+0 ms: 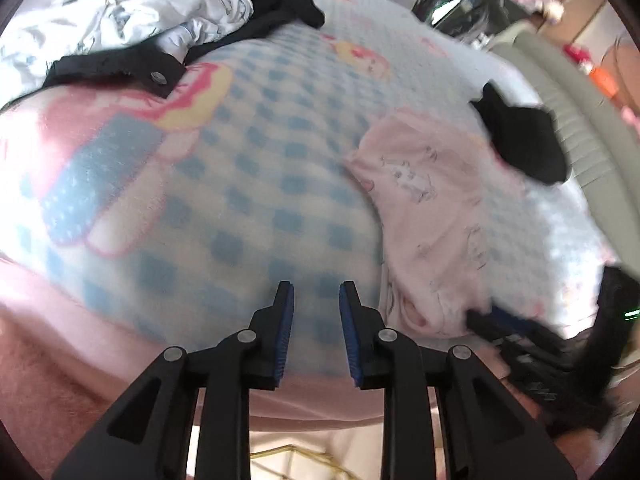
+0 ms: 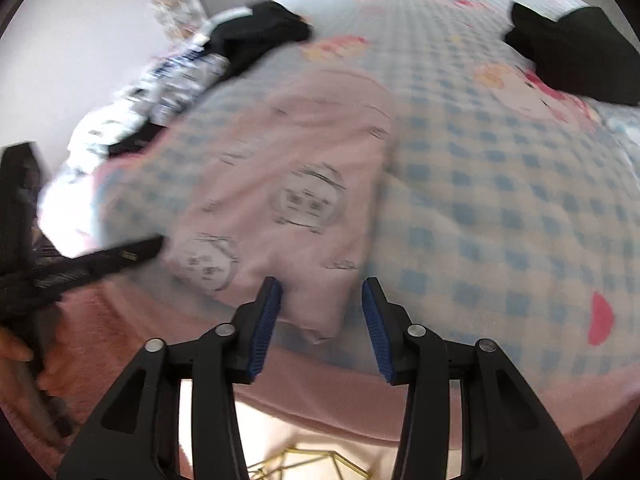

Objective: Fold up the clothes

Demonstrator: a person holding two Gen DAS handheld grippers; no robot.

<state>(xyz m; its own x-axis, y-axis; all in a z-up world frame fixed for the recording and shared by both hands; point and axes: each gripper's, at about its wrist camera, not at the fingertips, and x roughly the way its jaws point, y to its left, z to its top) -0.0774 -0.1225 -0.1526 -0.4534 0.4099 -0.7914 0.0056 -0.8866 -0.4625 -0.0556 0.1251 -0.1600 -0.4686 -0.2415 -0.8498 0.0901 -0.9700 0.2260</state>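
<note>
A pink folded garment with printed cartoon figures lies on the blue-checked blanket; in the left wrist view the same pink garment is at the right. My right gripper is open over its near edge. The garment's near corner lies between the fingers, and the pads do not press it. My left gripper is open above bare blanket, left of the garment, with nothing between its fingers. Both views are blurred.
A black folded garment lies beyond the pink one. A loose pile of white and black clothes sits at the far left of the bed. A beige padded edge runs along the right. A hand shows at the left.
</note>
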